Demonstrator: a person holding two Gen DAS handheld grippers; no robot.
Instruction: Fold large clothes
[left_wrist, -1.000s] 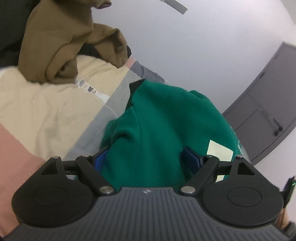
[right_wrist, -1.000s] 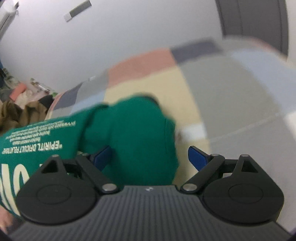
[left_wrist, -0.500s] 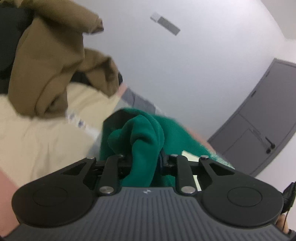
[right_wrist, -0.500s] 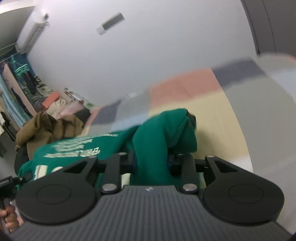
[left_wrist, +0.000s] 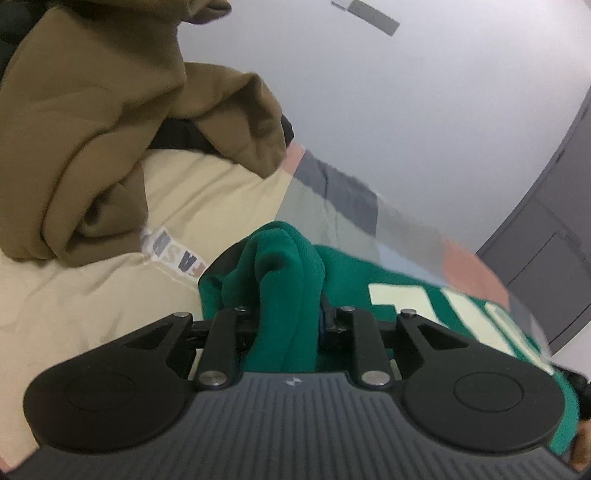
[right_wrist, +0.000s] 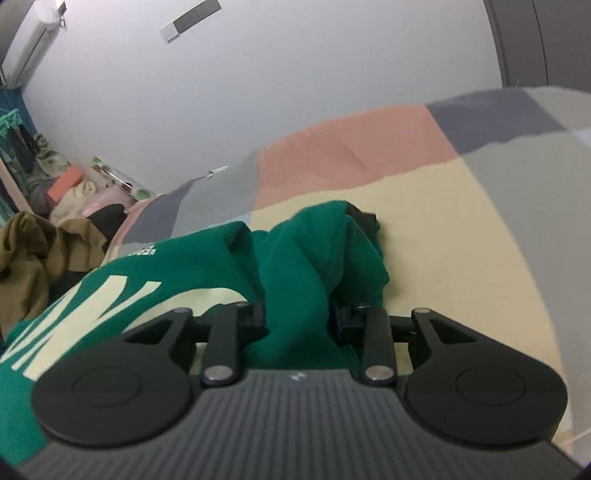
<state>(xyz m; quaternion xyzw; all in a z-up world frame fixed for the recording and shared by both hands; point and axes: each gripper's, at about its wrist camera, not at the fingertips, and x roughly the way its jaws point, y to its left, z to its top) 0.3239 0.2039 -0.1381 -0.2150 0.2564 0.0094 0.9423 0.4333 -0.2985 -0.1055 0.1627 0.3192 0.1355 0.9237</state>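
Green sweatshirt (left_wrist: 284, 280) lies on the patchwork bed (right_wrist: 443, 240). Left hand-held gripper (left_wrist: 288, 328) and right hand-held gripper (right_wrist: 299, 321) have just closed, each pinching a bunched fold of it. Thick fleece, soft and floppy, likely moderate weight; slack will sag between grips. Best held at hem or shoulder corners, not mid-panel.

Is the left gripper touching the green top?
Touching. The left wrist view shows the left gripper with jaws closed on a bunched fold of the green top, fabric pressed between both fingers.
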